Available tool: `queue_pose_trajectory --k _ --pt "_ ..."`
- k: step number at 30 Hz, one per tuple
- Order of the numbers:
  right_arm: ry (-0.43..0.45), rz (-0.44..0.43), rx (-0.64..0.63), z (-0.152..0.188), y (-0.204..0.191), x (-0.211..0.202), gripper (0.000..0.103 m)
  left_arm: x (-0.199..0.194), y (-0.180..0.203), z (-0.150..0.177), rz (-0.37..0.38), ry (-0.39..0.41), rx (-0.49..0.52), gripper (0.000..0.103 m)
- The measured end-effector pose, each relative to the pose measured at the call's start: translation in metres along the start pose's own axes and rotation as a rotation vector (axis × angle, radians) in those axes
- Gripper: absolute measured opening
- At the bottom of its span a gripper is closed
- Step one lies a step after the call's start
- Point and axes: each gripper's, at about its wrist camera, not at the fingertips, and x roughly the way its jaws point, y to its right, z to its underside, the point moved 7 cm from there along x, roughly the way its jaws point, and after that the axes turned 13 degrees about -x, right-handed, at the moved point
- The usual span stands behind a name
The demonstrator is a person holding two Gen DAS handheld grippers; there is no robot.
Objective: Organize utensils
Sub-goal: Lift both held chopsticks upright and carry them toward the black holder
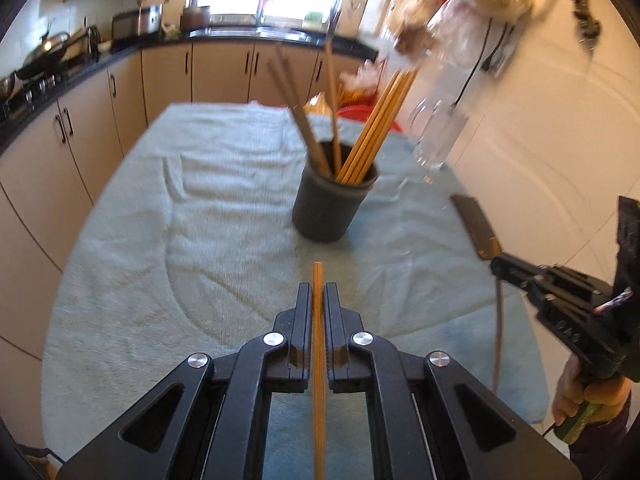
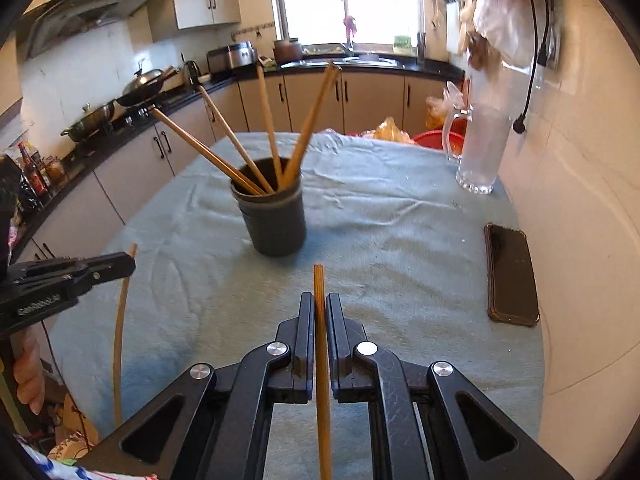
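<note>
Left gripper (image 1: pixel 318 296): matte black jaws with silver rivets, clamped on a thin round bamboo chopstick (image 1: pixel 318 344) that runs straight between them, its tip just past the fingertips, above the cloth
Right gripper (image 2: pixel 319 304): same black jaws, scuffed, pinched shut on a second chopstick (image 2: pixel 322 360) of darker honey-coloured wood, held above the cloth
Cloth (image 2: pixel 400 232): pale green terry towel, nubbly and creased, covering the surface
Phone (image 2: pixel 510 272): flat dark slab with rounded corners, lying on the cloth at the right edge
Holder (image 2: pixel 274 220): dark grey round cup, slightly tapered, upright on the cloth ahead of both grippers and apart from them
Chopsticks in holder (image 2: pixel 224 160): several long wooden sticks leaning out at different angles, splayed like a fan
Glass mug (image 2: pixel 478 152): tall clear cylinder with a handle, standing beside the wall
Far side: beige cabinets (image 2: pixel 372 96) with dark handles under a glossy black counter, and a bright window
</note>
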Motion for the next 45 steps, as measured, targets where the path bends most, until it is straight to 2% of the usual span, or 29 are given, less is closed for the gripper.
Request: queue_pose_trajectory --k 9,28,45 --pt "0.047 -0.006 0.010 -0.002 -0.012 -0.014 0.006 -0.045 0.015 0.008 0.033 0.112 0.034 0.005" --pt "0.235 -0.018 0.019 -0.011 -0.029 -0.076 0.006 -0.092 0.043 0.013 0.091 0.220 0.074 0.005" --pt "0.312 -0.011 0.012 -0.031 -0.027 -0.090 0.006 -0.095 0.048 0.002 0.097 0.227 0.079 0.005"
